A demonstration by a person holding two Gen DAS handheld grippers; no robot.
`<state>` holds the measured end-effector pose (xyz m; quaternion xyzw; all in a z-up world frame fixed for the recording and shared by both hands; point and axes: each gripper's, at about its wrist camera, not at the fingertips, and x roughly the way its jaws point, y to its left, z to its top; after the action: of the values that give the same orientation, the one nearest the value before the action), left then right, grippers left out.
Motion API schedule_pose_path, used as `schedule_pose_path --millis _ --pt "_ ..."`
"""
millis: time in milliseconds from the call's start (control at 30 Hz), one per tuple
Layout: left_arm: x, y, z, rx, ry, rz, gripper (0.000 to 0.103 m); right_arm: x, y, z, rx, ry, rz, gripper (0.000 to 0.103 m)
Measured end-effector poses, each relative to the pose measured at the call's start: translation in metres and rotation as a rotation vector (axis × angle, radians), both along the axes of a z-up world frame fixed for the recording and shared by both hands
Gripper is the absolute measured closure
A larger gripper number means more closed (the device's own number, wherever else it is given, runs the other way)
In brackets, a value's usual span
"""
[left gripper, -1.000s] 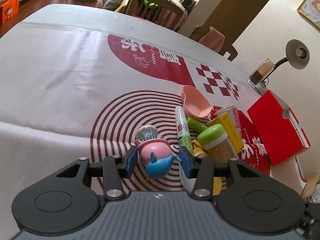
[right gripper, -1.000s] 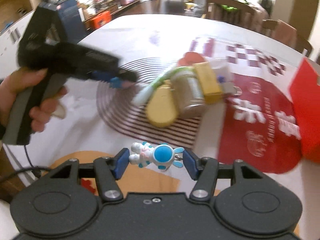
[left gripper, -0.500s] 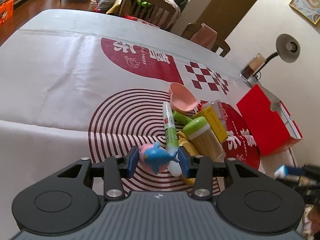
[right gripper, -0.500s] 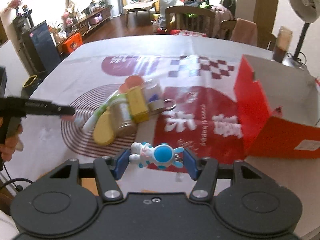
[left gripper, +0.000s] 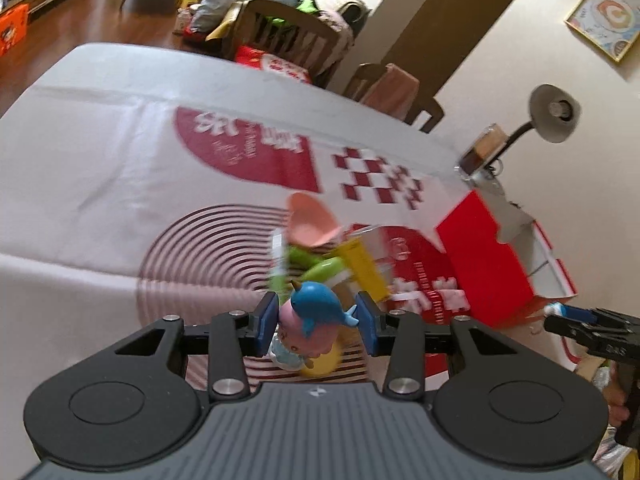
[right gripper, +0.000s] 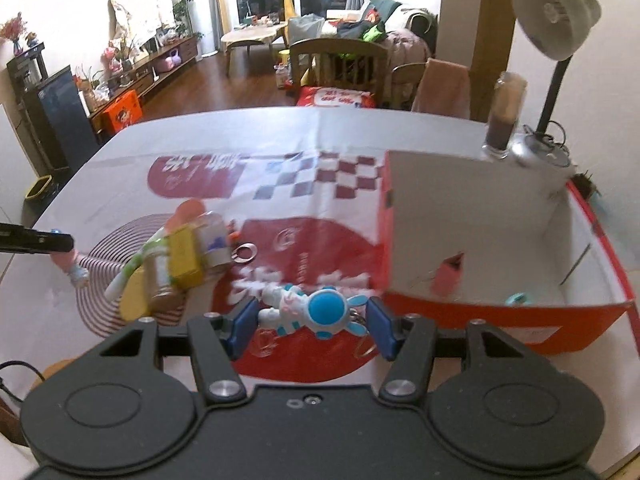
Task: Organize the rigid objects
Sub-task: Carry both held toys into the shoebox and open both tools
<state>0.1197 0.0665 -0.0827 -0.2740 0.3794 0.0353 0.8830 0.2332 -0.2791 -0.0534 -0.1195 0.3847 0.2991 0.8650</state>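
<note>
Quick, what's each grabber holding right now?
Left gripper: closed on the blue whale toy.
Right gripper: closed on the blue and white bunny astronaut keychain.

**Counter and its load**

The counter [right gripper: 120,168] is covered by a white cloth [left gripper: 80,184] printed with red rings, checks and characters. A pile [right gripper: 176,264] is seen on the rings: a pink scoop [left gripper: 310,220], a yellow box [right gripper: 185,256], a green-capped jar [right gripper: 158,276], a white tube [right gripper: 120,284] and a flat yellow piece [right gripper: 134,298]. A key ring [right gripper: 245,251] lies just beside the pile. An open red box [right gripper: 500,320] stands at the right. Behind it a lamp [right gripper: 554,32] and a brown bottle [right gripper: 504,112] are set.
</note>
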Motion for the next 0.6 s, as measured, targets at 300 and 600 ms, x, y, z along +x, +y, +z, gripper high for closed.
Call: schedule_pose_path --millis 300,600 --pt "0.054 -0.067 0.044 0.032 -0.044 -0.118 0.062 0.05 -0.045 0.011 -0.007 -0.041 -0.035 0.045" --pt "0.137 -0.144 0.066 0.058 -0.087 -0.239 0.062 0.1 -0.087 -0.003 -0.02 -0.033 -0.103 0.045"
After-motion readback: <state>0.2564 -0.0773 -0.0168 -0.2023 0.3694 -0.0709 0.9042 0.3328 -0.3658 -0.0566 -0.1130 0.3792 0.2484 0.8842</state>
